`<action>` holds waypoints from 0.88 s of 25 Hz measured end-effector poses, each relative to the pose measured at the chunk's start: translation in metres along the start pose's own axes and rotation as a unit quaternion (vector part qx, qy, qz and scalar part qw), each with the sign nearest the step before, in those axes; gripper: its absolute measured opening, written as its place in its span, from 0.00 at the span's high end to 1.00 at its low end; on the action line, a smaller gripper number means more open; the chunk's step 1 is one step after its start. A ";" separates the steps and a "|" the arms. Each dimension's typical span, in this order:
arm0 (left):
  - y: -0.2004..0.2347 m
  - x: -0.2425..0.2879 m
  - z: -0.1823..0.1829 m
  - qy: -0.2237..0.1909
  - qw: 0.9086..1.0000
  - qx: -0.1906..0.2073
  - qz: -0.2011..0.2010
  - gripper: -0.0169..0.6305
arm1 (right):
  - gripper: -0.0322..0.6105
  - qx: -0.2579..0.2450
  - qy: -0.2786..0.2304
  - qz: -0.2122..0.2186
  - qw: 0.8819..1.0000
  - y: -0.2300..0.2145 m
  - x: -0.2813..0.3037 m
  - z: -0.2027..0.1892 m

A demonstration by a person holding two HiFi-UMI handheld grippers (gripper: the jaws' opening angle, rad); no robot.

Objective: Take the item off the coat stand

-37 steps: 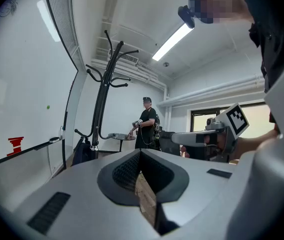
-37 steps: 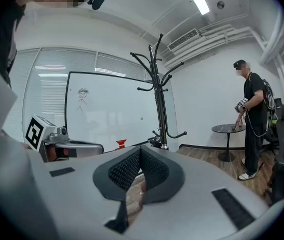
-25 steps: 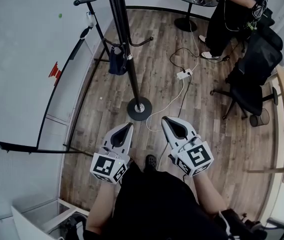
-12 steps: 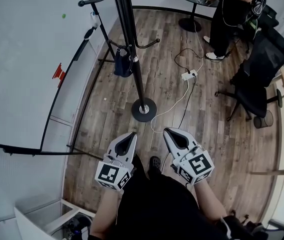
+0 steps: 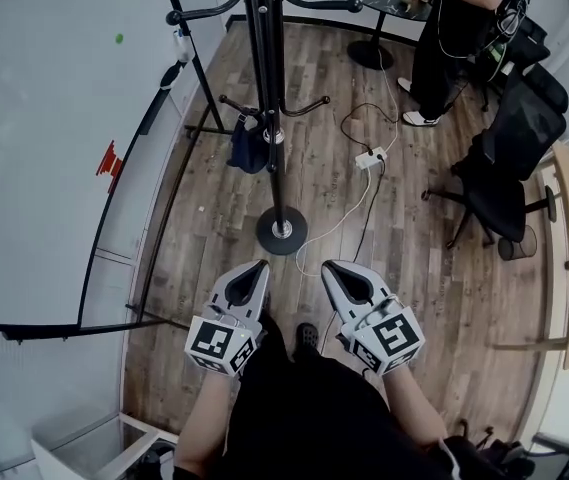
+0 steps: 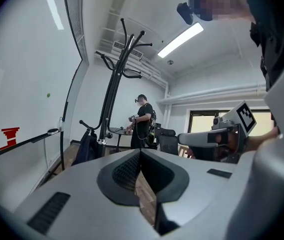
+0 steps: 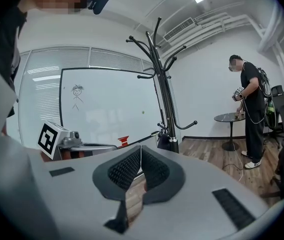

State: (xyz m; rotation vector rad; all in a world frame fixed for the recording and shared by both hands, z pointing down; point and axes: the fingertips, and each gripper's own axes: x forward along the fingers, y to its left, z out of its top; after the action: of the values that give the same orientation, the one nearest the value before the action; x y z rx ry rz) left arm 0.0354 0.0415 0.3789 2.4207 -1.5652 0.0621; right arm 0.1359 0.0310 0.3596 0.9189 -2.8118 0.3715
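We see left gripper point(image 5: 255, 268), right gripper point(image 5: 330, 267) clamped together, empty; coat stand point(image 5: 273, 118) with dark bag point(image 5: 250, 149) farther off, untouched.

The left gripper point(image 6: 141, 151) is seen with its jaws closed together and nothing held between them. Beyond it to the left, a black coat stand point(image 6: 113, 91) is shown upright, and a dark bag point(image 6: 87, 146) is hung from a low hook. The right gripper point(image 6: 184, 139) is held level at the right. A person point(image 6: 142, 121) is seen standing in the background.

I read no words or numbers: only square markers point(image 5: 396, 330) on the cubes point(image 5: 219, 343) of my left gripper point(image 5: 260, 265) and right gripper point(image 5: 327, 265), and a stick figure point(image 7: 77, 96) on the whiteboard point(image 7: 107, 101).
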 end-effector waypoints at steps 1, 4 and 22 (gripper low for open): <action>0.008 0.002 0.003 0.001 1.000 0.001 -0.001 0.95 | 0.90 0.000 0.000 -0.001 1.000 0.000 0.007 0.003; 0.032 0.007 0.010 0.000 1.000 0.000 -0.004 0.95 | 0.90 0.000 0.000 -0.005 1.000 0.001 0.029 0.012; 0.174 0.042 0.022 0.008 0.999 0.007 -0.035 0.95 | 0.90 -0.021 0.004 -0.030 0.999 0.017 0.144 0.034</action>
State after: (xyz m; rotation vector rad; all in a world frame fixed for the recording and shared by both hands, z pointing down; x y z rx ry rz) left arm -0.1062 -0.0685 0.3983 2.4783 -1.4769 0.0791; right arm 0.0081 -0.0454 0.3562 0.9885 -2.7667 0.3063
